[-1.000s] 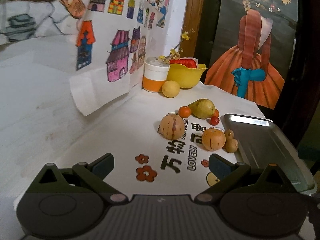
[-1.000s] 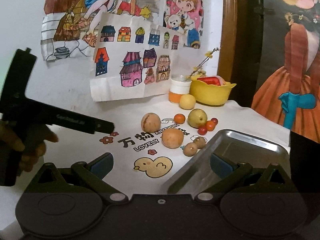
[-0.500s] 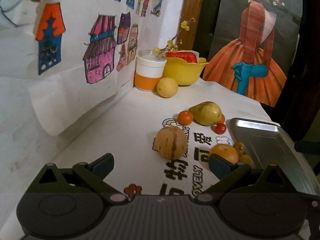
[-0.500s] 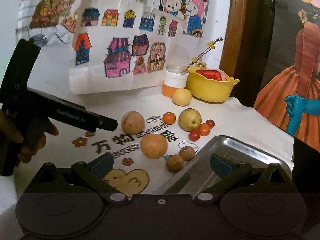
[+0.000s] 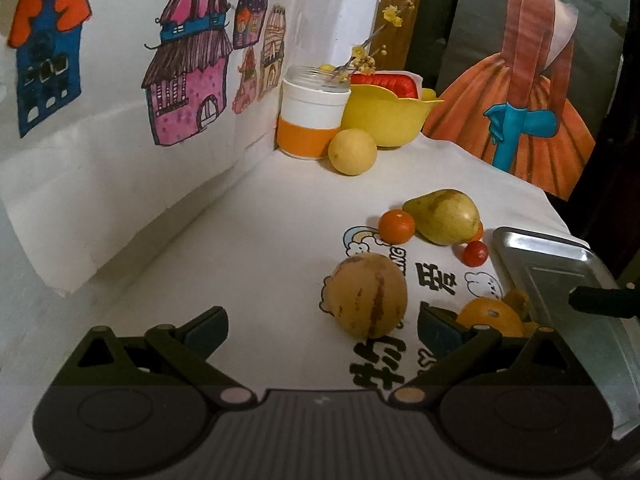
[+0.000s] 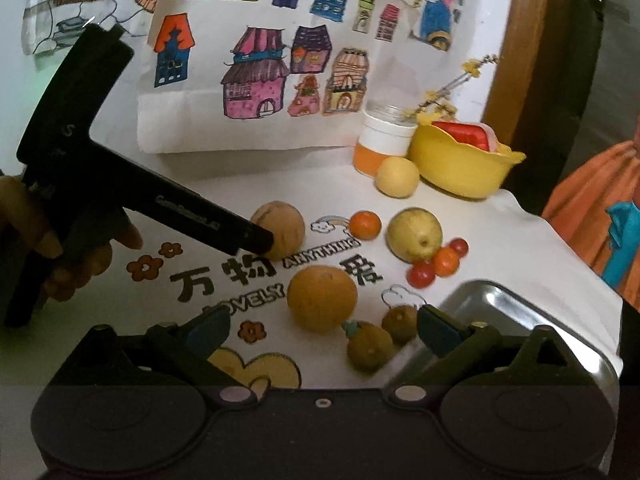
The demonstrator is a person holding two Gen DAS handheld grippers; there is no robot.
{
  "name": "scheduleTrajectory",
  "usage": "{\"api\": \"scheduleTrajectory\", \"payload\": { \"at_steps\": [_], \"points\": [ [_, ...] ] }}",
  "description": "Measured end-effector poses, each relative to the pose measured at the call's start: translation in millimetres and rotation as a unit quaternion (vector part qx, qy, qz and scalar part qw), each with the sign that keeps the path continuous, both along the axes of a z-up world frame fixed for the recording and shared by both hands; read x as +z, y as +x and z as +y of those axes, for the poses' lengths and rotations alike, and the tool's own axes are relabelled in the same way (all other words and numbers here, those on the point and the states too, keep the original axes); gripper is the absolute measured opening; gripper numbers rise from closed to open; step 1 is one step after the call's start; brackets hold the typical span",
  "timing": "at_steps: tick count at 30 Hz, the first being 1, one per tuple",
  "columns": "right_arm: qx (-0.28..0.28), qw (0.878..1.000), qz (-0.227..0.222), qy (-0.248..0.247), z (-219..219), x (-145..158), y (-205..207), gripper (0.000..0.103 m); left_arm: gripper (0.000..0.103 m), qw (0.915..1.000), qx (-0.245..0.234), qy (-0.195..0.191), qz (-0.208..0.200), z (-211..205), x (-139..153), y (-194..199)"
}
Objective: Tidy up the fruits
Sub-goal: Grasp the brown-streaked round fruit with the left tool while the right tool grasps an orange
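Note:
Fruit lies scattered on a white printed cloth. A tan striped melon (image 5: pixel 366 294) sits just ahead of my open left gripper (image 5: pixel 322 330), nearer its right finger. In the right wrist view the left gripper (image 6: pixel 260 242) reaches the melon (image 6: pixel 280 232), with a hand on its handle. My right gripper (image 6: pixel 323 330) is open, with a large orange (image 6: pixel 322 298) just beyond its fingertips. Two small brown fruits (image 6: pixel 370 346) lie by its right finger. Farther back are a pear (image 6: pixel 416 234), a small orange (image 6: pixel 365 224), cherry tomatoes (image 6: pixel 421 273) and a yellow round fruit (image 6: pixel 398 177).
A steel tray (image 6: pixel 520 320) sits at the right edge of the table, beside the small fruits. A yellow bowl (image 6: pixel 460 164) and an orange-and-white jar (image 6: pixel 382 140) stand at the back by the wall. Paper drawings cover the wall on the left.
Both grippers have moved forward toward the fruit. The left one has closed in on the striped melon, the right one on the large orange. Both stayed open.

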State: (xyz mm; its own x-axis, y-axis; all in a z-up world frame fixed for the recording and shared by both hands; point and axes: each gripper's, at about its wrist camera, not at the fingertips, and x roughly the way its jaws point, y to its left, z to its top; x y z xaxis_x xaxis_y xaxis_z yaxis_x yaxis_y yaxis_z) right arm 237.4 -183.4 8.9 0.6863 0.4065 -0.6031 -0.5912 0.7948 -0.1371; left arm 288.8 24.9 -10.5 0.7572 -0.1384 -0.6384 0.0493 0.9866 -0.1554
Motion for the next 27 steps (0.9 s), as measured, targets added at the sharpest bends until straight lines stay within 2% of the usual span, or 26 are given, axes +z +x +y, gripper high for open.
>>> {"api": "scheduleTrajectory", "payload": {
  "at_steps": [13, 21, 27],
  "points": [
    [0.017, 1.000, 0.015, -0.019, 13, -10, 25, 0.086, 0.100, 1.0000, -0.004, 0.004, 0.003, -4, -5, 16],
    [0.017, 0.999, 0.022, -0.016, 17, -15, 35, 0.076, 0.090, 0.9997, -0.024, -0.008, 0.002, -7, -6, 20],
    [0.018, 0.999, 0.034, -0.008, 18, -17, 42, 0.071, 0.078, 0.9993, -0.037, -0.012, 0.003, -14, -6, 25]
  ]
}}
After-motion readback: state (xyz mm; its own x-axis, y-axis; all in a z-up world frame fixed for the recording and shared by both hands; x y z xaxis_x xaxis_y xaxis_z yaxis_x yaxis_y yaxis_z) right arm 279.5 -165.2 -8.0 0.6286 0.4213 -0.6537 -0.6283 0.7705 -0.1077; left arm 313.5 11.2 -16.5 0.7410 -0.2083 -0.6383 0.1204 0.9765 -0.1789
